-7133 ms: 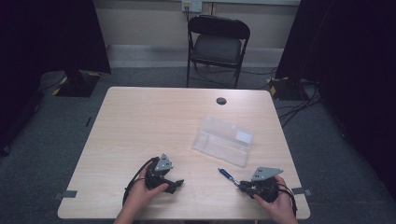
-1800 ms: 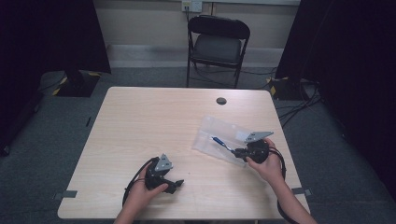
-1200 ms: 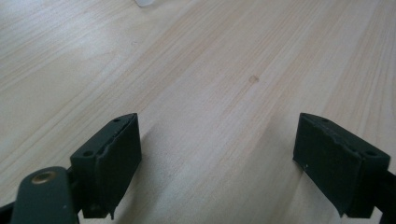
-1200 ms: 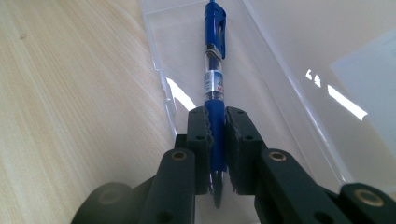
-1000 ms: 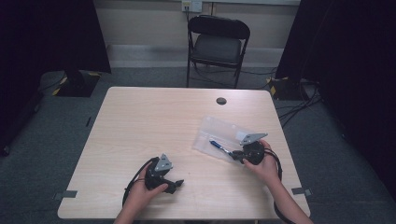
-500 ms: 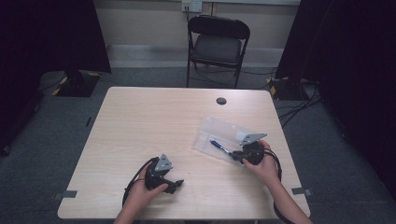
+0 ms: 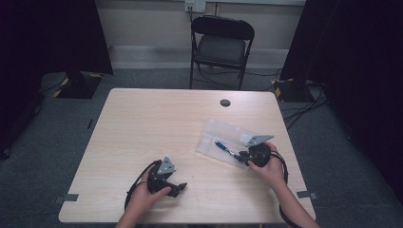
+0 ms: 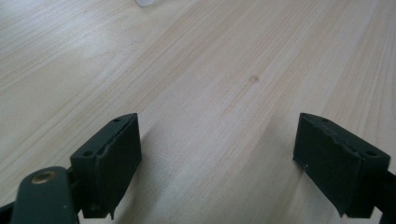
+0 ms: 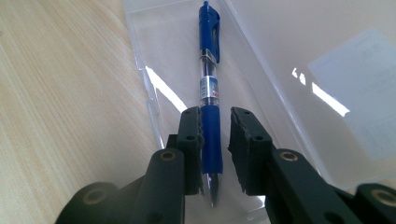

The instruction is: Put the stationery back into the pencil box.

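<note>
Carried from the table's near edge, the blue pen [image 9: 209, 84] is now held over the clear plastic case [image 7: 223, 137], pinched by the right gripper [image 9: 215, 140]. Release appears imminent. Left gripper [image 8: 219, 163] is spread, resting idle on the table [image 7: 142, 123].

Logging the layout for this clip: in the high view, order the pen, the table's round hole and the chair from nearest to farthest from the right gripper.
1. Pen: between the right gripper's jaws, over the clear case.
2. Round hole: near the table's far edge.
3. Chair: on the floor beyond the table.
</note>
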### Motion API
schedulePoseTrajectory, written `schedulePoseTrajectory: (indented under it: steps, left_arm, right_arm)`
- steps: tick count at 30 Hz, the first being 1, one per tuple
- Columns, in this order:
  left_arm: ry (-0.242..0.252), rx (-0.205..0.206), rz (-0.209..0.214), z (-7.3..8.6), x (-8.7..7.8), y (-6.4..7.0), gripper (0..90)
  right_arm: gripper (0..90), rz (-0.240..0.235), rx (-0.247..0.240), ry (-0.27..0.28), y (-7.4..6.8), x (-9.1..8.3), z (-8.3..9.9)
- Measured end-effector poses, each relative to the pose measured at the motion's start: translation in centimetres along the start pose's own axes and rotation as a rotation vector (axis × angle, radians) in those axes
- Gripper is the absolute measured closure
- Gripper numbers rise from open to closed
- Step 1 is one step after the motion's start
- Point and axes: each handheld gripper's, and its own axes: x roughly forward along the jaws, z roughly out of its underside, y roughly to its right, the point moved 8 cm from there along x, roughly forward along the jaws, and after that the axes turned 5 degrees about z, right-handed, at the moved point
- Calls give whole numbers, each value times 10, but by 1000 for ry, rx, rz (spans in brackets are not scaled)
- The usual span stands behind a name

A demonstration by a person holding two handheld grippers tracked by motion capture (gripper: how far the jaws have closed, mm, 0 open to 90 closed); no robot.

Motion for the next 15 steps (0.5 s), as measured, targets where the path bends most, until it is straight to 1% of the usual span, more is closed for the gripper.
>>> schedulePoseTrajectory:
  steps: [2, 4, 5, 6, 8, 9, 10, 13, 15]
  left_arm:
    - [0, 0, 0, 0, 0, 0, 147]
    - [-1, 1, 0, 0, 0, 0, 147]
    - [-1, 1, 0, 0, 0, 0, 147]
    - [0, 1, 0, 0, 0, 0, 147]
    - [-1, 1, 0, 0, 0, 0, 147]
    - [0, 0, 0, 0, 0, 0, 147]
    - [0, 0, 0, 0, 0, 0, 147]
    - [0, 0, 0, 0, 0, 0, 147]
    - [0, 0, 0, 0, 0, 0, 147]
  right_arm:
    - [718, 1, 1, 4, 0, 0, 0]
    - [671, -2, 23, 6, -1, -1, 0]
    - [671, -2, 23, 6, -1, -1, 0]
    - [649, 2, 26, 8, -1, -2, 0]
    - [567, 6, 39, 24, 0, -3, -2]
    - [539, 12, 58, 21, 0, -4, -2]
    - [499, 4, 69, 34, 0, -4, -3]
    - [437, -7, 95, 63, -1, -7, -5]
    - [419, -12, 104, 71, -1, -9, -5]
